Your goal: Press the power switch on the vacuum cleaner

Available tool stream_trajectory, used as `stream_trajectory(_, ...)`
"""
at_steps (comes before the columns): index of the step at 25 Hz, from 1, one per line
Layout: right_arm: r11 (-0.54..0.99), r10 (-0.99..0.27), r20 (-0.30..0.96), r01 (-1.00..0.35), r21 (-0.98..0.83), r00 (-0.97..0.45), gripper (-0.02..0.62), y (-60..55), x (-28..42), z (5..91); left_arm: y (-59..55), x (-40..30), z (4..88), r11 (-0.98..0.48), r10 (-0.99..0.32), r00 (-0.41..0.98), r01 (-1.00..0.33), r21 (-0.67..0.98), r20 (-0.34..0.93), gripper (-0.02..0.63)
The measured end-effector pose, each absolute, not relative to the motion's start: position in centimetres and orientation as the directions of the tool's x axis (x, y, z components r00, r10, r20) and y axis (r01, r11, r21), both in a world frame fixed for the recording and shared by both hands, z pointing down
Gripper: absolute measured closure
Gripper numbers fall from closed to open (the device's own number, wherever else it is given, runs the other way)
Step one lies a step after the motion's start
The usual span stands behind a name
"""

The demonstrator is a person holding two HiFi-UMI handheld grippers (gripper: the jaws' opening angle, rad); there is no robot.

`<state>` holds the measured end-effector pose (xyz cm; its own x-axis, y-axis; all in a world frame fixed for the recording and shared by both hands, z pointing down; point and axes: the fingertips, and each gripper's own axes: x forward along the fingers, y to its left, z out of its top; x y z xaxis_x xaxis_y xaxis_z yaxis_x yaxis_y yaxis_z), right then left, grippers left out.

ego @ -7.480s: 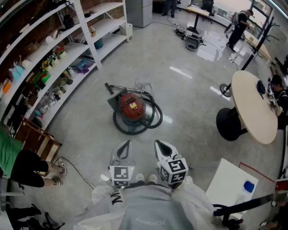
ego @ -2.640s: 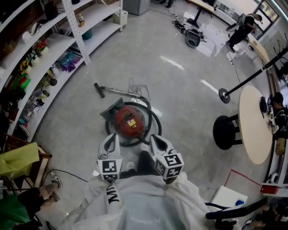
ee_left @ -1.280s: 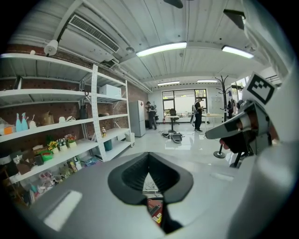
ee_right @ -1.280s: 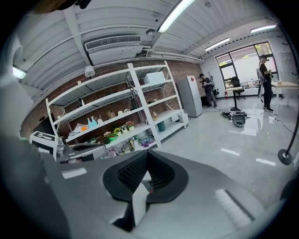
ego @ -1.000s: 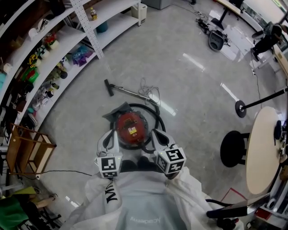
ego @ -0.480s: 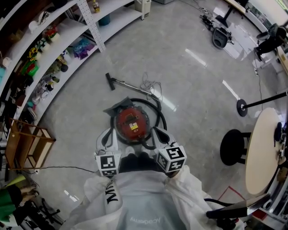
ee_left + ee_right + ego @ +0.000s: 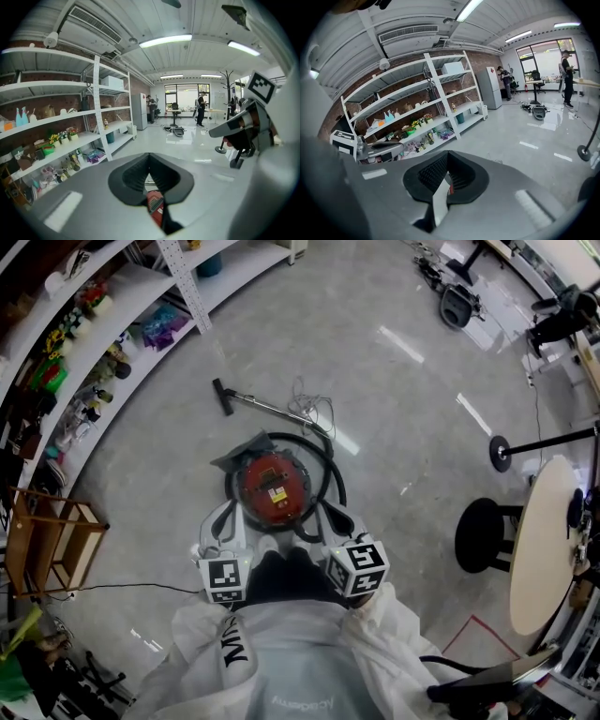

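Left gripper (image 7: 231,512) and right gripper (image 7: 327,514), jaws closed empty, flank the vacuum cleaner (image 7: 272,488).

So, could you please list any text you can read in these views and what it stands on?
"Academy" (faint, seemingly): grey print on the white garment.
Dark letters on its left sleeve: folded, unreadable.
Yellow label on the round red vacuum cleaner: too small.
Black-and-white marker cubes: patterns, no words.
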<state>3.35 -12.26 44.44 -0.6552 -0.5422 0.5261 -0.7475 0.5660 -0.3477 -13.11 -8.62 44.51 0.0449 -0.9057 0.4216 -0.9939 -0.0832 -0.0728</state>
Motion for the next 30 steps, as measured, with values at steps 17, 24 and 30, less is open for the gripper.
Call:
stream_trajectory(17,0.549,-0.487,0.626,-0.771,-0.323,-0.609,0.595,-11.0,1.9,50.9,-8.3,-14.4,51.4,-0.059,-0.874,0.052,-0.998,0.001,0.482,0.606)
stream_trajectory(24,0.533,-0.480,0.641,-0.779,-0.330,-0.600,0.595,-10.8,1.4,53.4,-7.8,-14.7,54.8,-0.059,-0.850,0.056,-0.998,0.010,0.524,0.606)
stream_trajectory(30,0.524,-0.475,0.654,-0.786,-0.327,-0.589,0.595,-11.1,1.1,55.4,-7.8,-14.1,57.0,-0.074,-0.834,0.078,-0.997,0.031,0.546,0.606)
